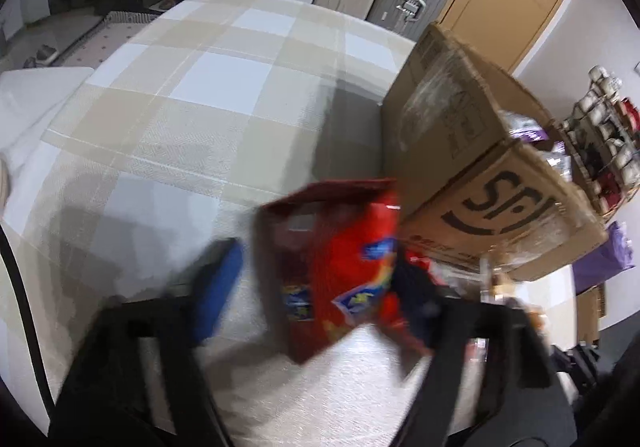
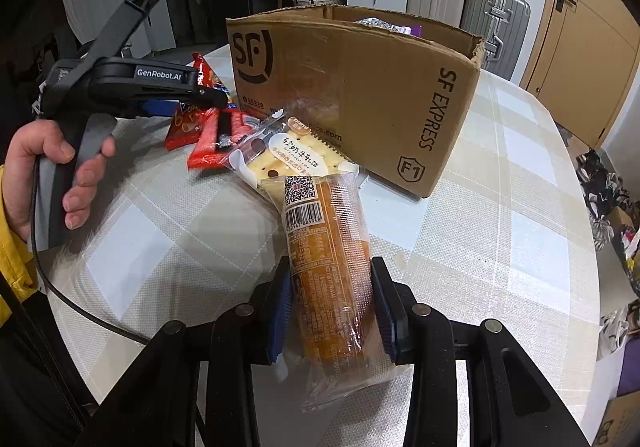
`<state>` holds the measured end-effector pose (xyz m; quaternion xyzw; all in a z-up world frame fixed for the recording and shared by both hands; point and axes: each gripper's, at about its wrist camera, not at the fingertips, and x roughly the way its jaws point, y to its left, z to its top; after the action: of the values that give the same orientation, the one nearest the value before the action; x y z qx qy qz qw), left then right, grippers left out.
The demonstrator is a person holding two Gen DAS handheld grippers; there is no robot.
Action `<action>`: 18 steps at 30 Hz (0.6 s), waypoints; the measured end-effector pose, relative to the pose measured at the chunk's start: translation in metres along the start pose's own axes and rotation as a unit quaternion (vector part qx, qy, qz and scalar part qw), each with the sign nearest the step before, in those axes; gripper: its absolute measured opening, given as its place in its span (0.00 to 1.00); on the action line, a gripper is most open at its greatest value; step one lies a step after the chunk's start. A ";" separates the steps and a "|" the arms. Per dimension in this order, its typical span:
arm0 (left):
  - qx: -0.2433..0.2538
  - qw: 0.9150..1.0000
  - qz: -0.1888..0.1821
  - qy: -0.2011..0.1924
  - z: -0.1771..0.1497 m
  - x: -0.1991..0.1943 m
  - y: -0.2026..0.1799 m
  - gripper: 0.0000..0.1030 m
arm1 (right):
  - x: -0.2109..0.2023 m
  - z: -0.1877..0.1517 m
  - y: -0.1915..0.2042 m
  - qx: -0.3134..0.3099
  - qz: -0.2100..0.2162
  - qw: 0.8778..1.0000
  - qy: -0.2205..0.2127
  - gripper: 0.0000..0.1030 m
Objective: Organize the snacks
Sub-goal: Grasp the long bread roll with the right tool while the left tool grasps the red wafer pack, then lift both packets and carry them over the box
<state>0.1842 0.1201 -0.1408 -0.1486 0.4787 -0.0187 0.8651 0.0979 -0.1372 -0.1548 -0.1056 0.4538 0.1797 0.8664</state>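
Observation:
My right gripper (image 2: 332, 307) is shut on an orange wrapped bread roll (image 2: 332, 267), held above the table. Beyond it lie a cracker packet (image 2: 292, 155) and red snack packets (image 2: 208, 143) beside the SF Express cardboard box (image 2: 360, 87). My left gripper (image 1: 316, 287) is blurred; a red snack bag (image 1: 340, 267) sits between its blue pads (image 1: 220, 287), with a wide gap on the left side. The left gripper also shows in the right wrist view (image 2: 216, 103) over the red packets. The box (image 1: 480, 167) stands at the right in the left wrist view.
The round table has a beige checked cloth (image 1: 200, 107). The box holds purple packets (image 2: 400, 27). Suitcases (image 2: 496, 19), drawers and a wooden door (image 2: 580, 47) stand behind. A basket of goods (image 1: 600, 127) stands to the right.

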 end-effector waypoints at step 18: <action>-0.009 1.000 0.010 0.002 -0.009 -0.035 0.020 0.37 | -0.006 0.005 -0.025 0.077 0.041 0.996 -0.013 0.36</action>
<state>0.1557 0.1436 -0.1214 -0.1513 0.4821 -0.0064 0.8629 0.1086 -0.1595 -0.1465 -0.0172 0.4589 0.1805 0.8698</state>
